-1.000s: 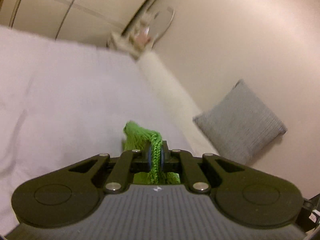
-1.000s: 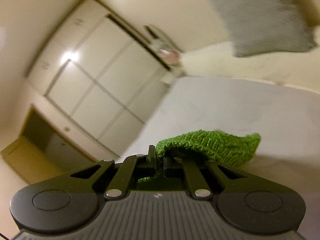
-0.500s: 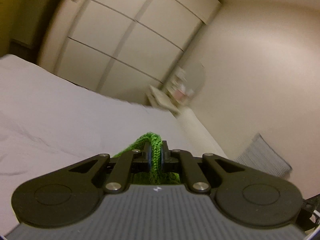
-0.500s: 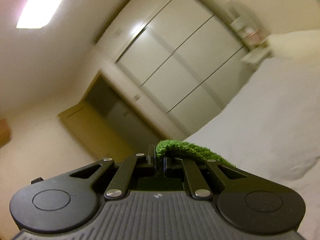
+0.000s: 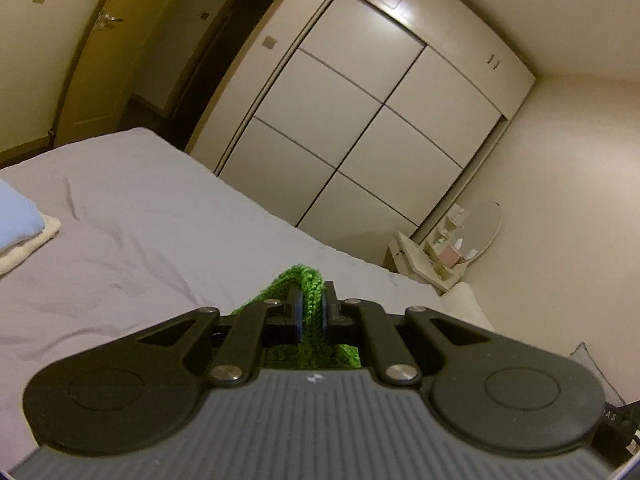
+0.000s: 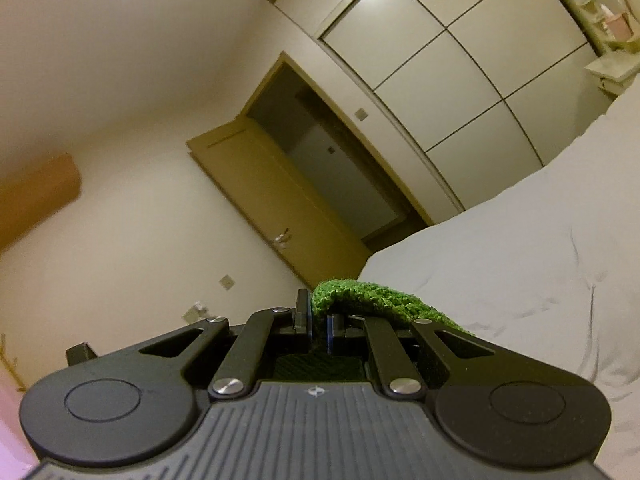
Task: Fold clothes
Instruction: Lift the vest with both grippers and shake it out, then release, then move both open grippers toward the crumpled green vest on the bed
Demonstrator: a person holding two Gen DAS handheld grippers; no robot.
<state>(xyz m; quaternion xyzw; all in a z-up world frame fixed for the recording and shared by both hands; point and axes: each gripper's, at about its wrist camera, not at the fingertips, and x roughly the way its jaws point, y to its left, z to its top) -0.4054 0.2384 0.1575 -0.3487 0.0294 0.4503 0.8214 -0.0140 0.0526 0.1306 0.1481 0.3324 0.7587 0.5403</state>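
A green knitted garment (image 5: 310,288) was pinched between the closed fingers of the left gripper (image 5: 311,300) and held above the bed (image 5: 140,232). Another part of the garment (image 6: 368,294) was clamped by the right gripper (image 6: 318,312), draped over its right finger. Folded blue and cream cloths (image 5: 16,232) lay at the bed's edge. A wardrobe (image 5: 360,120) stood behind the bed.

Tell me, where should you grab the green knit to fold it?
Judging by the grips, along its edge. Each gripper, left and right, comes at the green knit edge-on from the side and is shut on a bunched fold. That soft, floppy edge squashes thin enough to pinch, and two spaced grips would probably spread it.
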